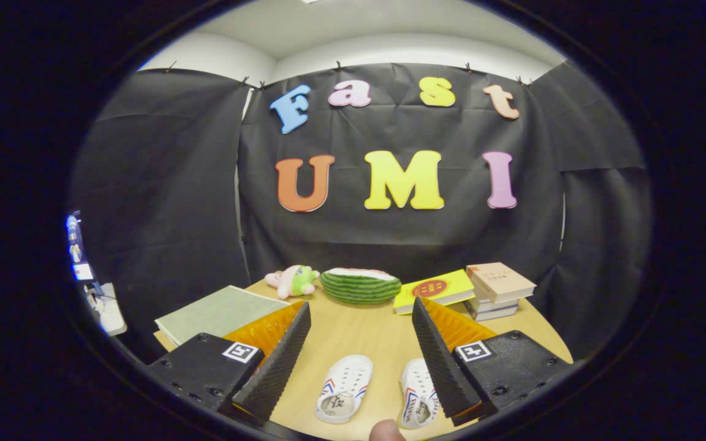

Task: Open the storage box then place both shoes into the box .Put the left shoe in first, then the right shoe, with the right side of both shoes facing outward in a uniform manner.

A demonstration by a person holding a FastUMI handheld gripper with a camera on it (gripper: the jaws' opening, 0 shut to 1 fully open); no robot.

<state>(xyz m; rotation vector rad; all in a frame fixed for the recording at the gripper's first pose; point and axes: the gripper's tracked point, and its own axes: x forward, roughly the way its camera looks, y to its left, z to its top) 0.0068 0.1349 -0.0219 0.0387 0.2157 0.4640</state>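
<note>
Wide open gripper (359,361) above a round, smooth wooden table (365,334), ribbed fingers (279,361) spread apart and holding nothing. Between the fingers, low on the table, two small white perforated rubber-like shoes with red and blue stripes: one shoe (345,389) lying free in the gap, the other shoe (417,401) just beside the right finger and partly hidden by it, a fingertip (385,430) just below them. Beyond the fingers, a pink and green plush toy (293,281), a striped green watermelon-slice cushion (360,285), a glossy yellow book (434,289), a stack of books (499,290) and a flat grey-green board (218,313).
</note>
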